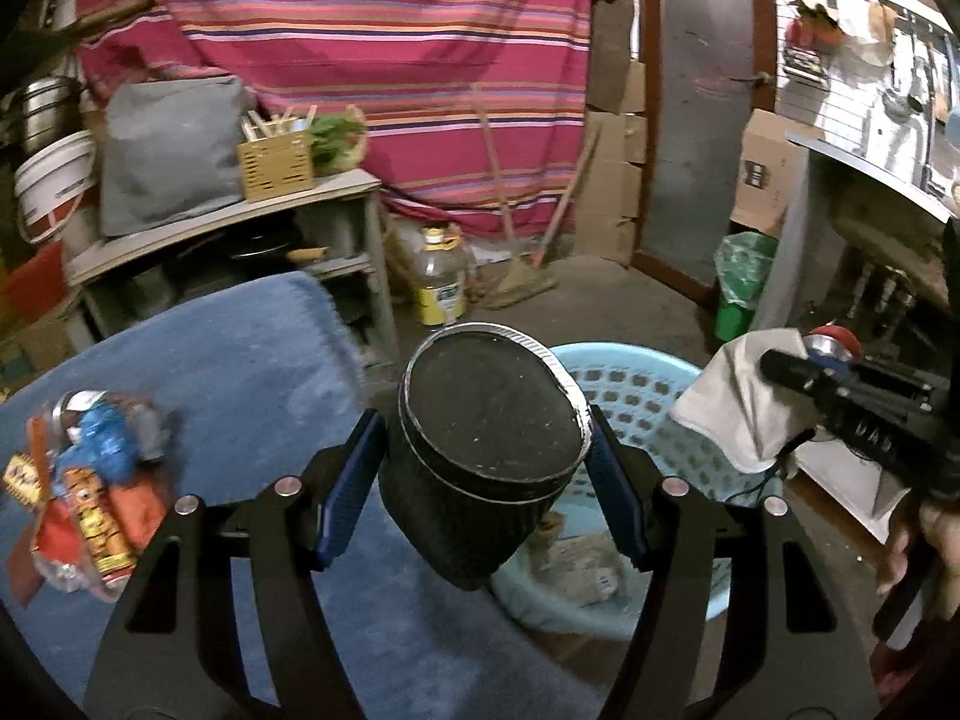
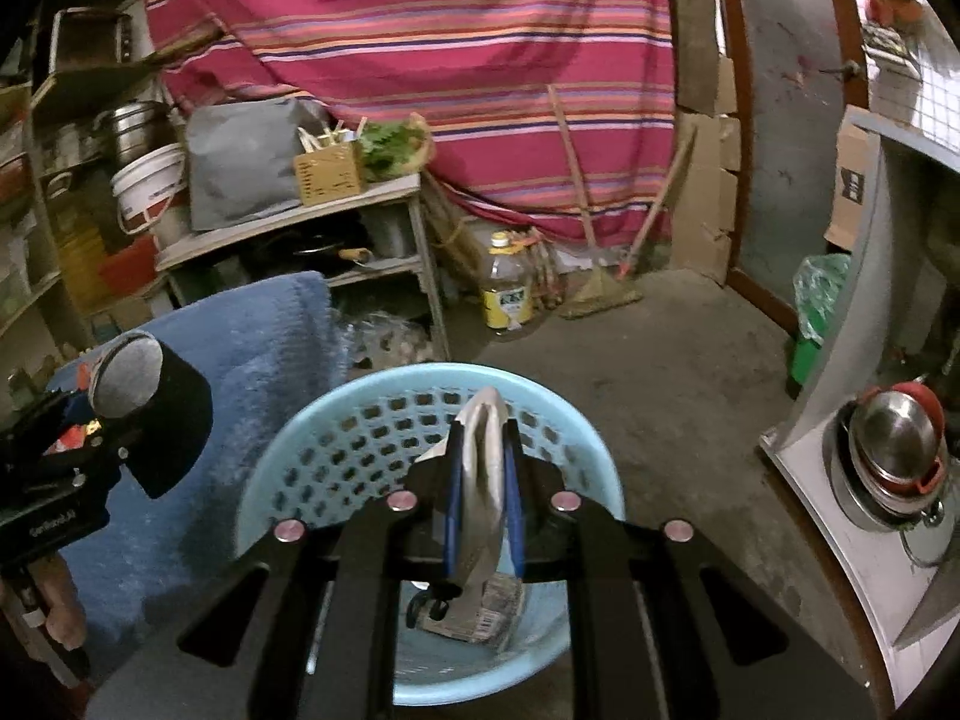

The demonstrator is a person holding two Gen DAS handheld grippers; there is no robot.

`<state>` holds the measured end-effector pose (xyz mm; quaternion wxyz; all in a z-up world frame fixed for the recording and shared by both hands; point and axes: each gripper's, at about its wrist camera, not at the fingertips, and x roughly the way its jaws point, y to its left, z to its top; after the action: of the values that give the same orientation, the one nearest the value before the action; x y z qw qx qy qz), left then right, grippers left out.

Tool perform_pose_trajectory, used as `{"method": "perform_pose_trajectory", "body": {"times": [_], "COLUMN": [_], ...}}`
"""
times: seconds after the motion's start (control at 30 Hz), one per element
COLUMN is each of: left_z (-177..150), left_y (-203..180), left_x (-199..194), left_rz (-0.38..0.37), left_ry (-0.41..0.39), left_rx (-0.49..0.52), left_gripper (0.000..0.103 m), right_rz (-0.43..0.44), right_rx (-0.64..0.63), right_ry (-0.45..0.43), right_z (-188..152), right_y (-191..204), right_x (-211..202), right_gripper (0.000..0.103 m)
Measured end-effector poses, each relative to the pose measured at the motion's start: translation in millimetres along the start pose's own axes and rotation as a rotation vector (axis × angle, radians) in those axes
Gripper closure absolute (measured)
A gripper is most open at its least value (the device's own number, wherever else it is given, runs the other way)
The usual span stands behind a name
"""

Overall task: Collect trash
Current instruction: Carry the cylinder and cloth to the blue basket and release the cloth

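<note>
Left gripper (image 1: 486,474): clamped on black canister (image 1: 480,450), above blue basket (image 1: 654,396) rim.
Right gripper (image 2: 486,450): pinched tight on crumpled grey wrapper (image 2: 480,480), over basket.
Basket contents: scraps at bottom.
Wrapper pile (image 1: 84,492): on blue cloth (image 1: 240,360).

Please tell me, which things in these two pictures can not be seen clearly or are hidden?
- Pile of wrappers on the blue cloth, left wrist view: blurred, print unreadable.
- Contents of the light blue basket: the right gripper and its white paper piece cover them in the right wrist view; the black can in the left gripper covers them in the left.
- Can's inside: not shown.
</note>
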<state>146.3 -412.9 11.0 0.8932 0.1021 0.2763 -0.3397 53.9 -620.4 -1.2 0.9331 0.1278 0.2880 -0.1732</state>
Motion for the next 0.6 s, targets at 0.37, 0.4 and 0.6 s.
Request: {"method": "perform_pose_trajectory", "body": {"times": [0.37, 0.4, 0.6], "left_z": [13, 13, 9], "left_y": [-20, -18, 6], "left_x": [36, 36, 17], "left_rz": [-0.080, -0.075, -0.002], "left_ry": [0.049, 0.048, 0.014], "left_rx": [-0.023, -0.026, -0.045], "left_gripper": [0.025, 0.023, 0.011], "right_rz": [-0.021, -0.021, -0.016], "right_rx": [0.025, 0.023, 0.009], "right_ry": [0.024, 0.027, 0.048], "right_z": [-1, -2, -7], "right_y": [-10, -9, 3], "right_x": [12, 13, 24], "right_gripper": [0.090, 0.090, 0.090]}}
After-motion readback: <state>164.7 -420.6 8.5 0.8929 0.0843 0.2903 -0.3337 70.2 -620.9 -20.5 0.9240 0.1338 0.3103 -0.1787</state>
